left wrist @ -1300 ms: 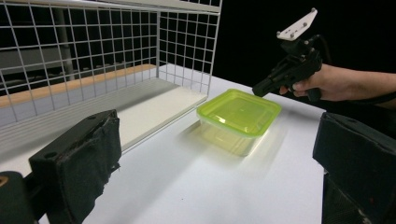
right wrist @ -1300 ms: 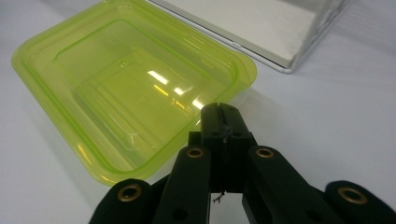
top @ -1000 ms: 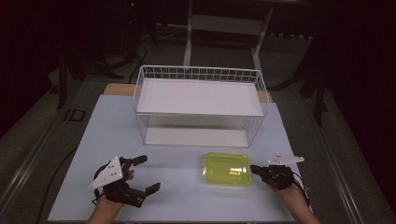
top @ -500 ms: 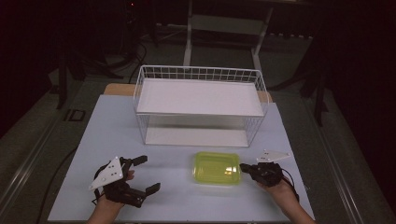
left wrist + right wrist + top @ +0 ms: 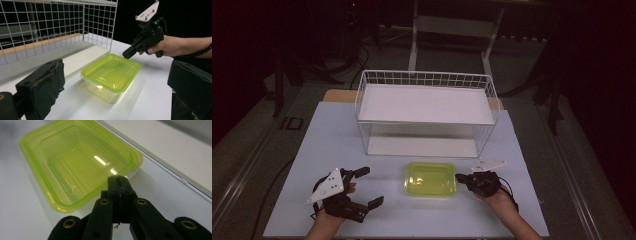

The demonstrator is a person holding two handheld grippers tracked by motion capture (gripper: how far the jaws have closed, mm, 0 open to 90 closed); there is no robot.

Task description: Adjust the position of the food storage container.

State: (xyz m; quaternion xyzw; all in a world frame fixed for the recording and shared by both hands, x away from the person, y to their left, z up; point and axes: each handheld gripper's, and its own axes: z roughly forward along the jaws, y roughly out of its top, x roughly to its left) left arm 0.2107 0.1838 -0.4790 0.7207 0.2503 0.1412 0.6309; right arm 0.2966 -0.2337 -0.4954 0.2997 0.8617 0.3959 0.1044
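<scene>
A yellow-green clear plastic container (image 5: 431, 179) with its lid on lies on the white table, just in front of the wire rack. My right gripper (image 5: 460, 177) is shut, its tip touching the container's right rim. In the right gripper view the closed jaws (image 5: 117, 181) meet the rim of the container (image 5: 75, 162). My left gripper (image 5: 369, 186) stands open at the table's front left, apart from the container. The left gripper view shows the container (image 5: 111, 72) between its wide jaws, farther off, with the right gripper (image 5: 126, 53) at its far edge.
A white wire rack (image 5: 424, 75) with a flat upper shelf stands at the back middle of the table (image 5: 327, 135). Its mesh side (image 5: 62, 22) and white base board (image 5: 175, 150) lie close behind the container. Dark floor surrounds the table.
The right gripper has moved left with its tip against the container, and the container has slid left along the table. The left gripper has stayed put.
</scene>
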